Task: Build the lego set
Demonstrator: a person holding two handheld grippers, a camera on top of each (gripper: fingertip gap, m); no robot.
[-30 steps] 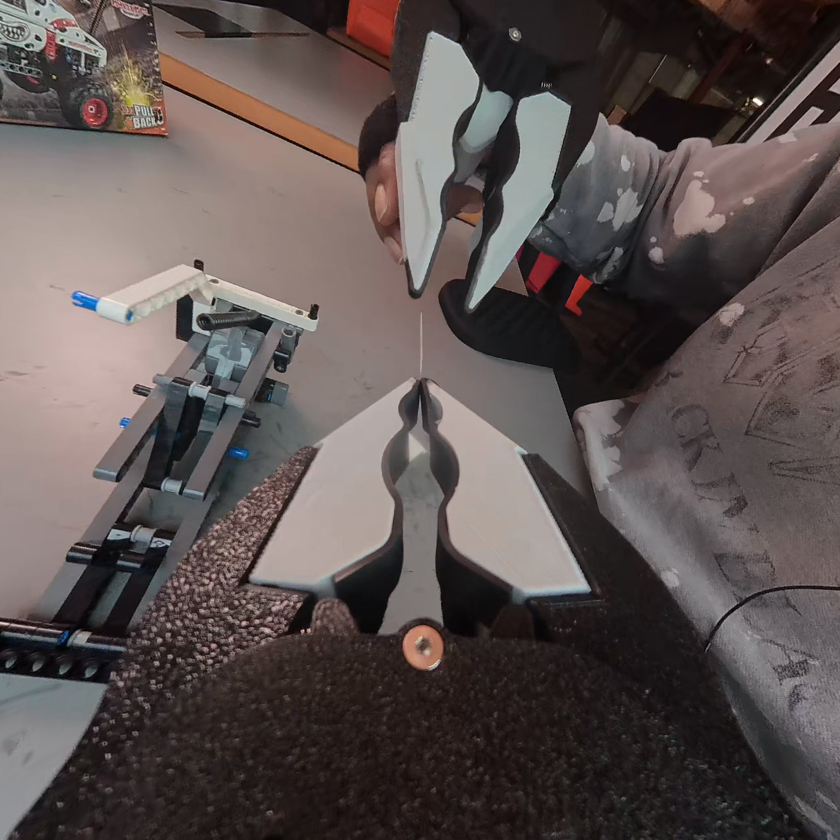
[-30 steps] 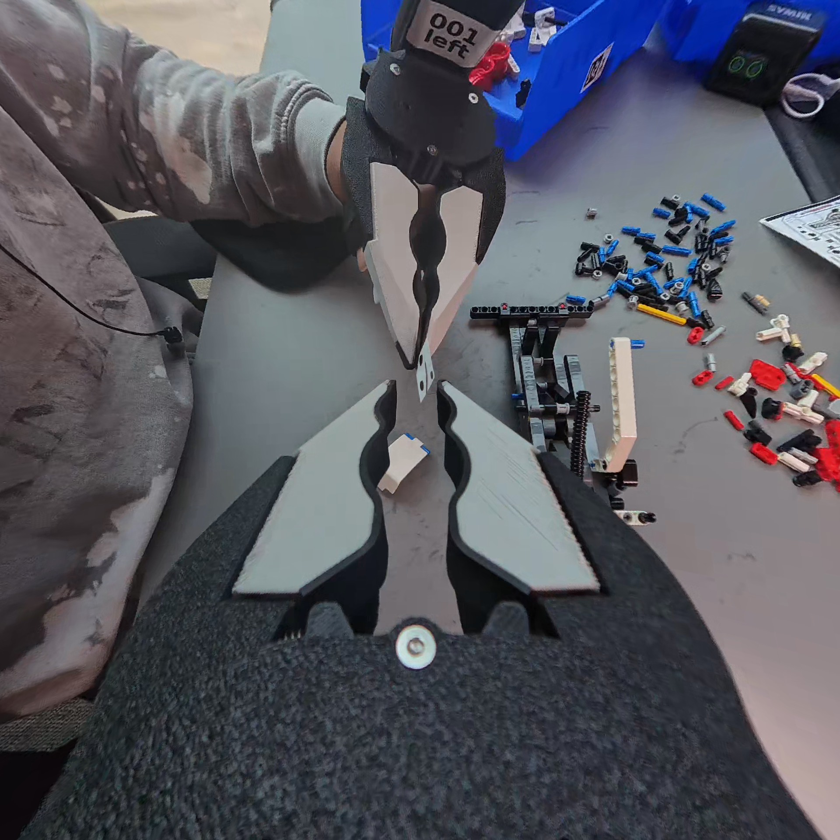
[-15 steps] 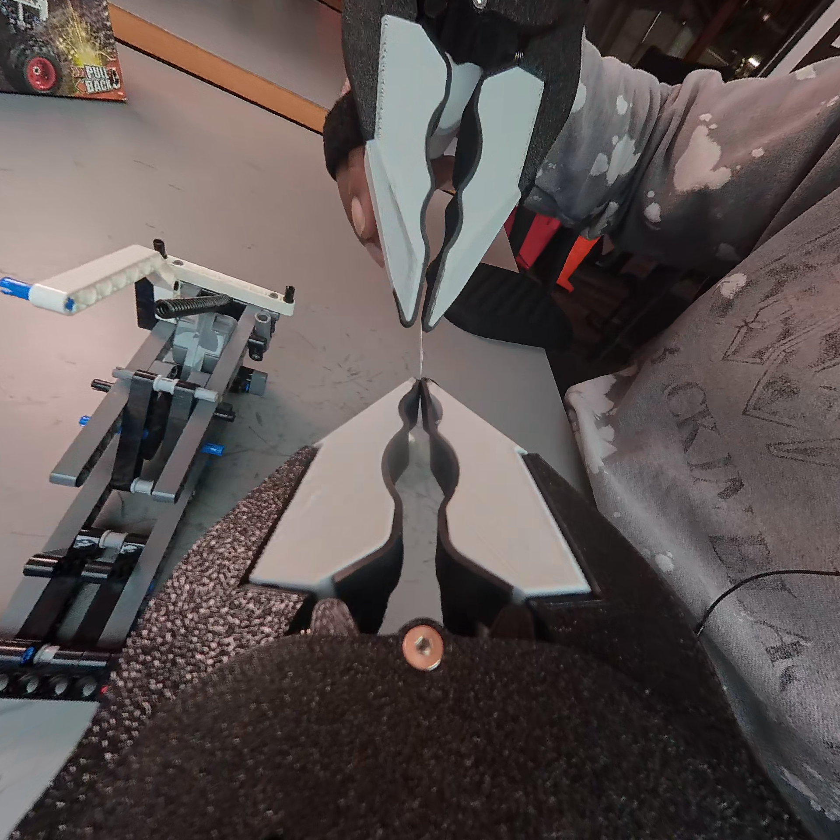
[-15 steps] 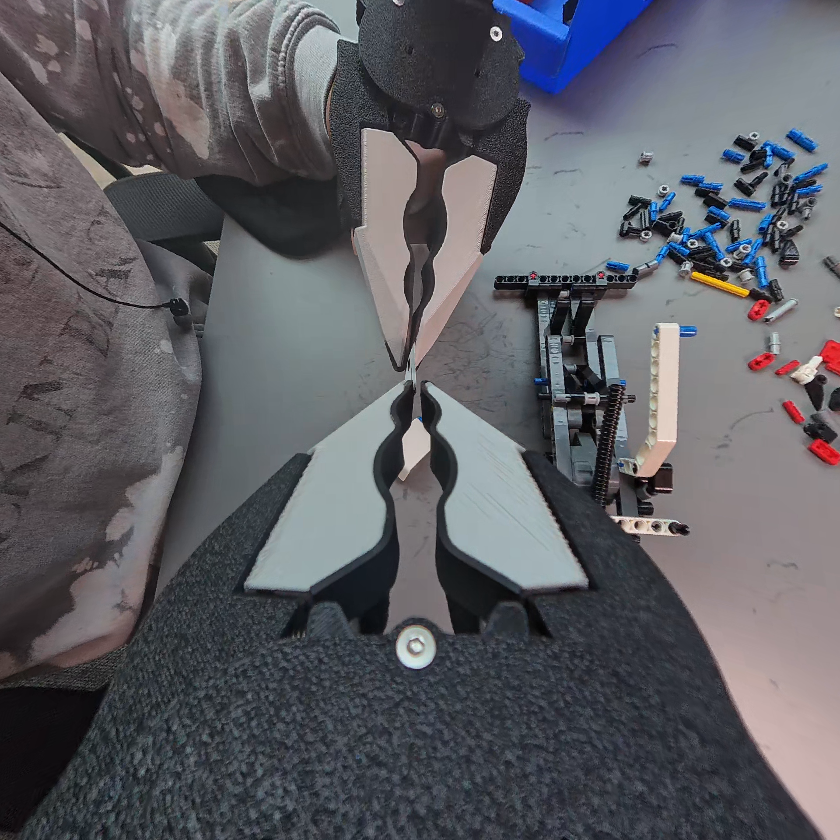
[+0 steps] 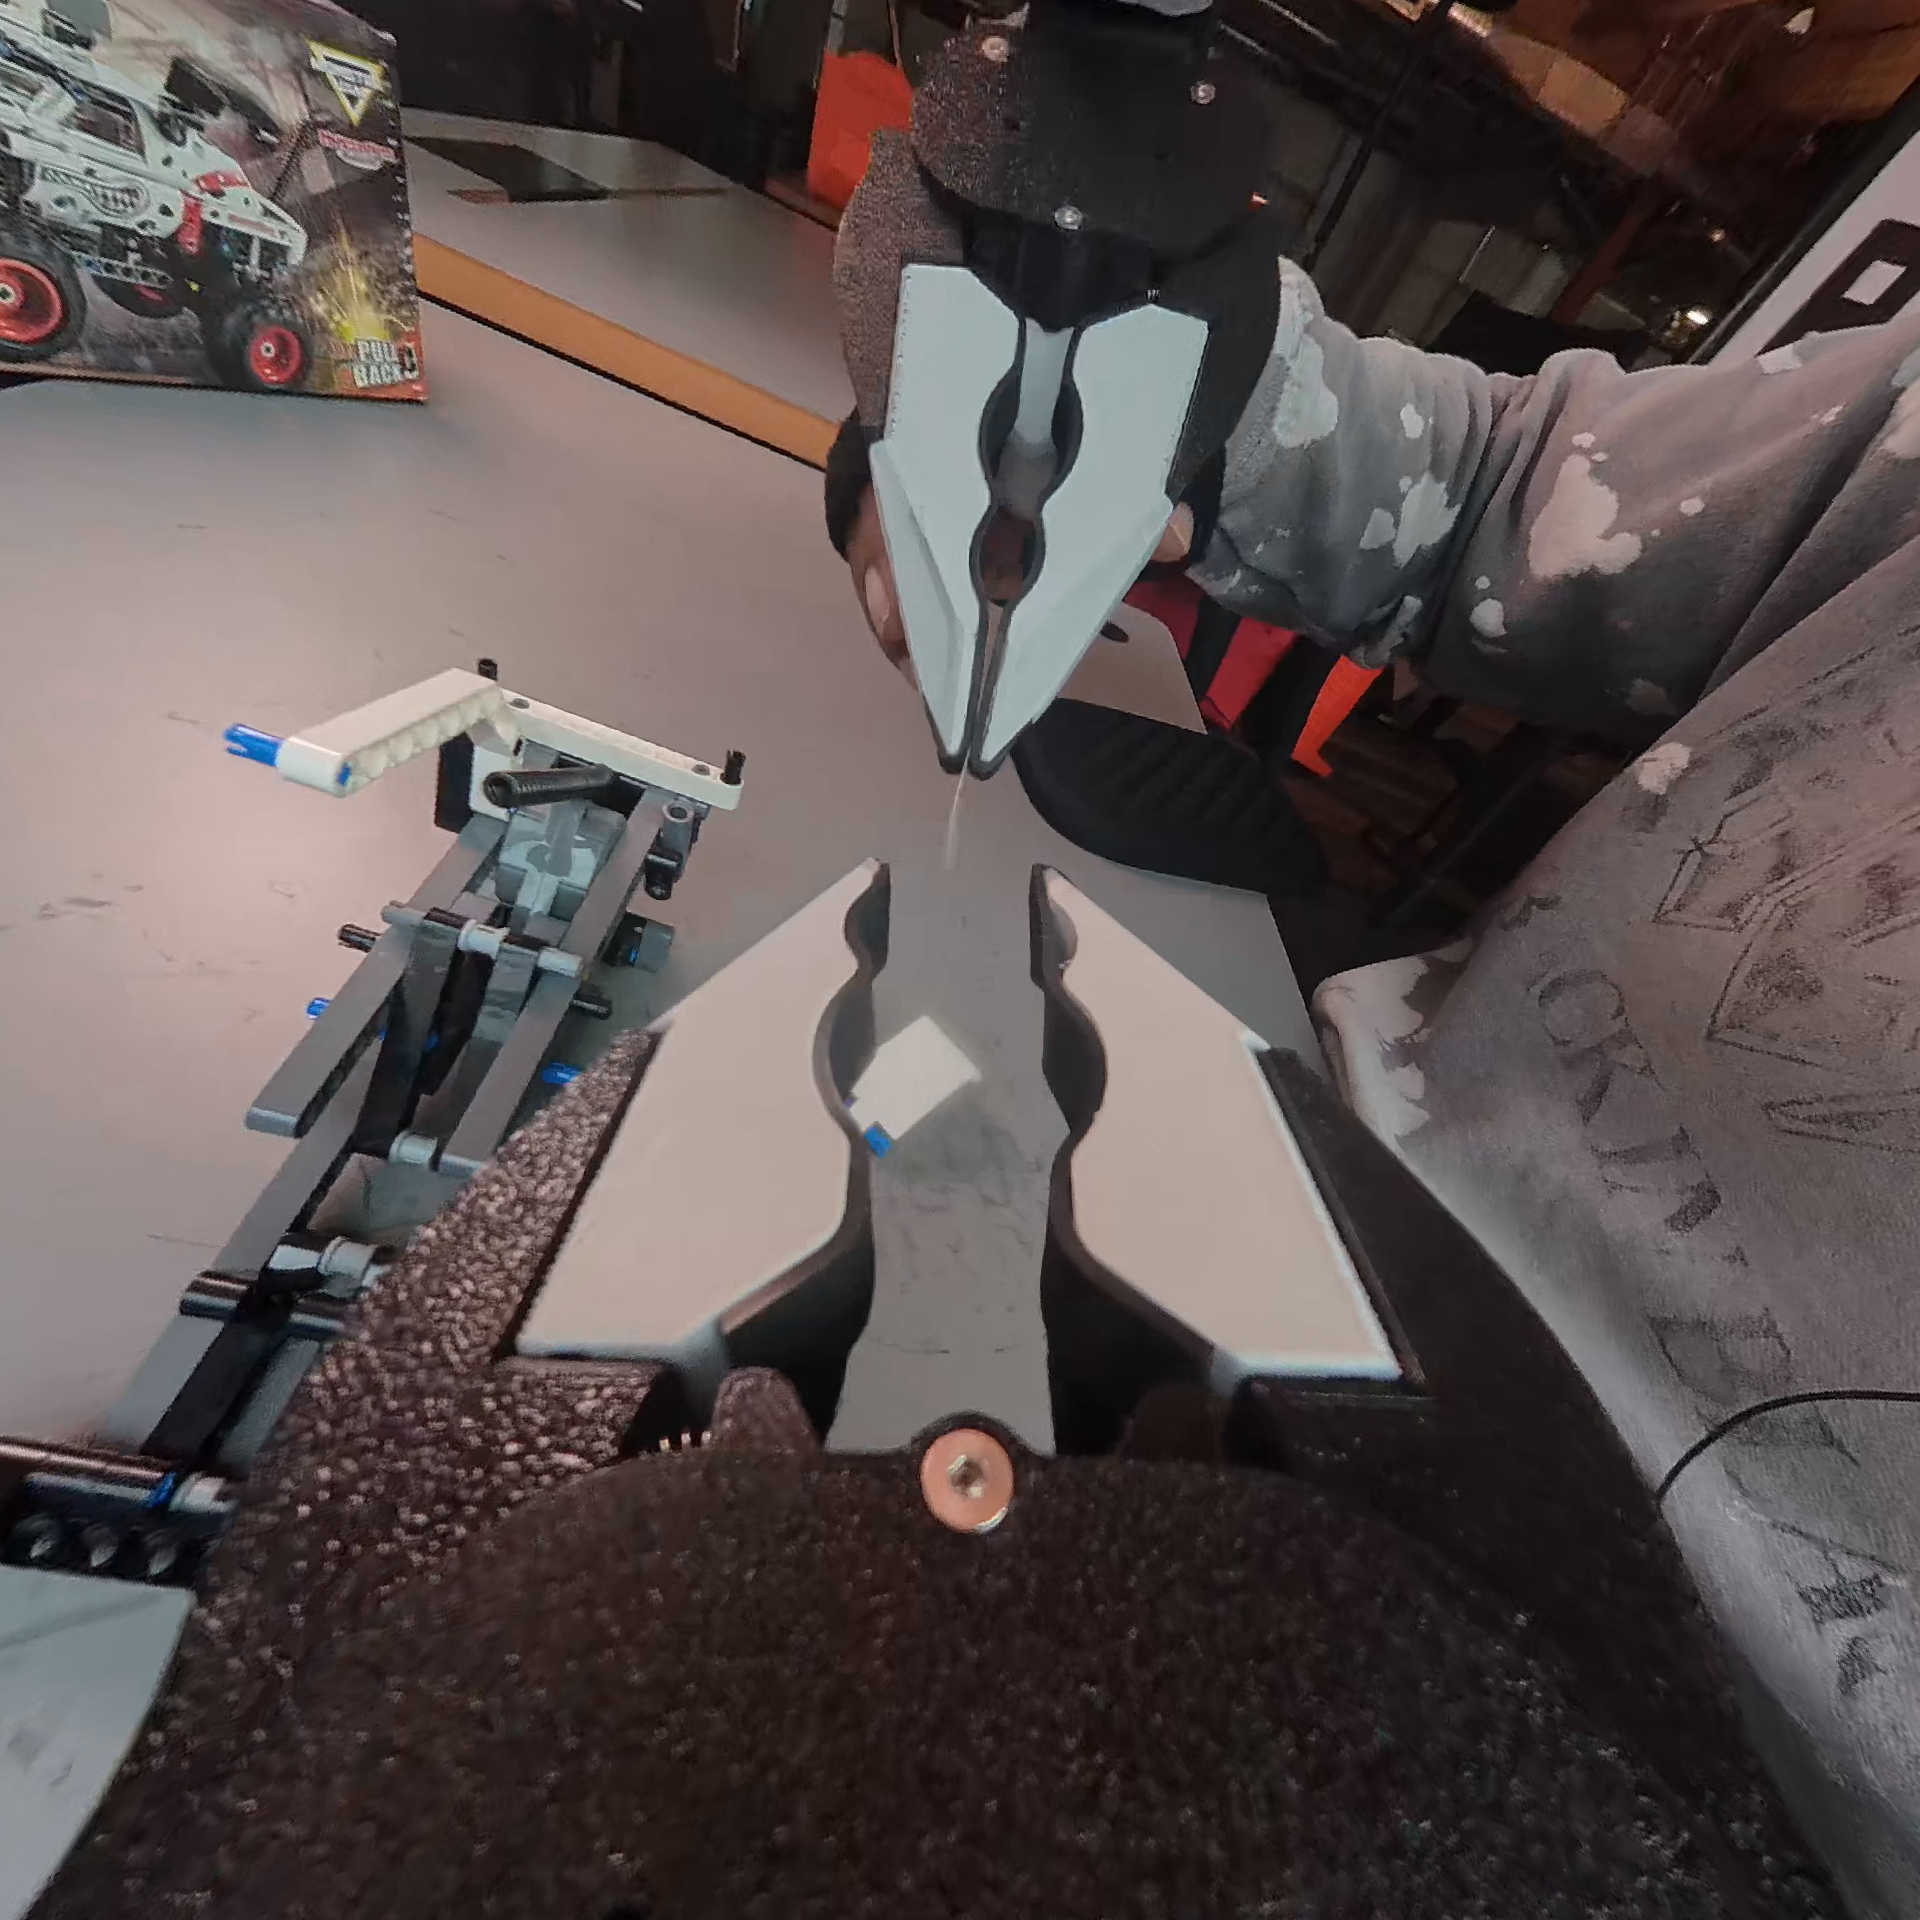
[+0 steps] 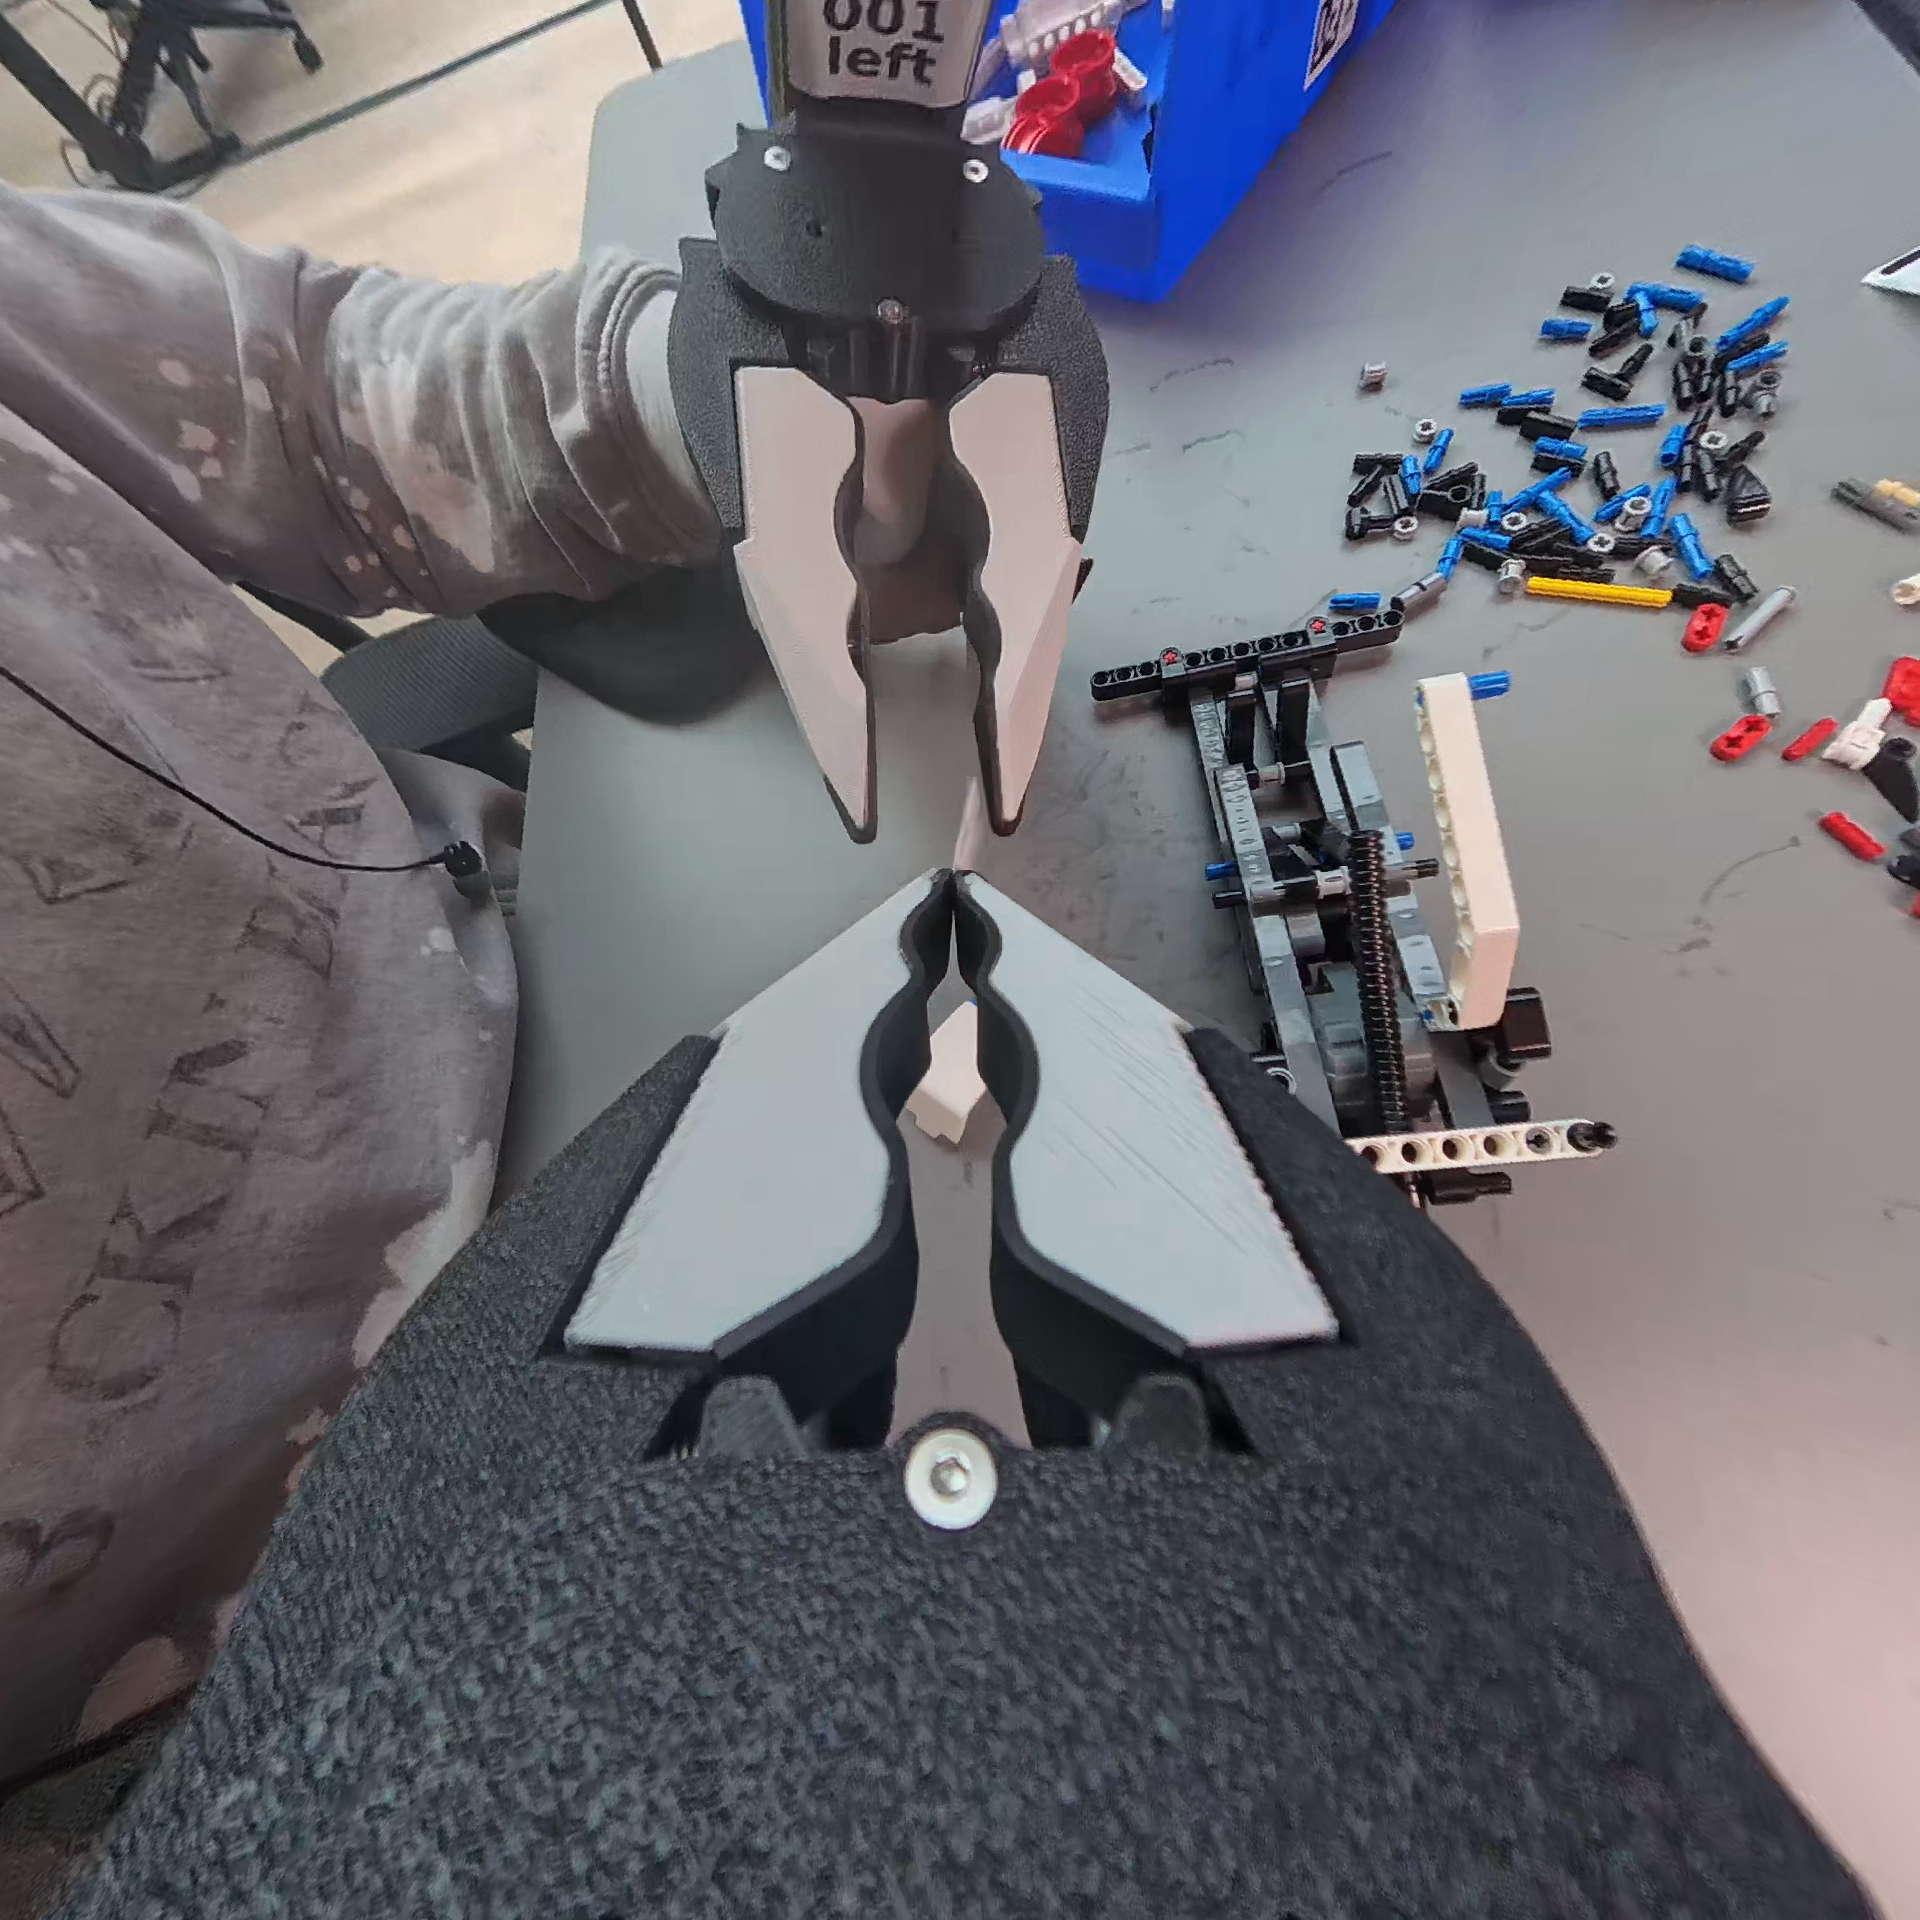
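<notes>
My right gripper point(image 6: 953, 879) is shut on a thin white strip point(image 6: 966, 831), pinched edge-on at its tips. It also shows in the left wrist view point(image 5: 966, 767) with the strip point(image 5: 954, 821) hanging from it. My left gripper point(image 5: 961, 871) is open and empty, tip to tip with the right one; in the right wrist view point(image 6: 930, 828) the strip stands just by its right finger. A small white brick point(image 5: 914, 1075) with a blue pin lies on the table under both grippers point(image 6: 948, 1086). The grey-black lego chassis point(image 6: 1330, 883) with a white beam lies beside them point(image 5: 468, 987).
Loose blue, black and red lego parts point(image 6: 1590, 488) are scattered right of the chassis. A blue bin point(image 6: 1174, 177) stands at the back. The set's box point(image 5: 197, 197) stands at the far left. The person's grey sleeve point(image 6: 416, 447) and the table's edge are close by. My left and right fingertips are right by each other.
My right gripper has shut on the strip that the left gripper held. My left gripper has opened and let it go.
</notes>
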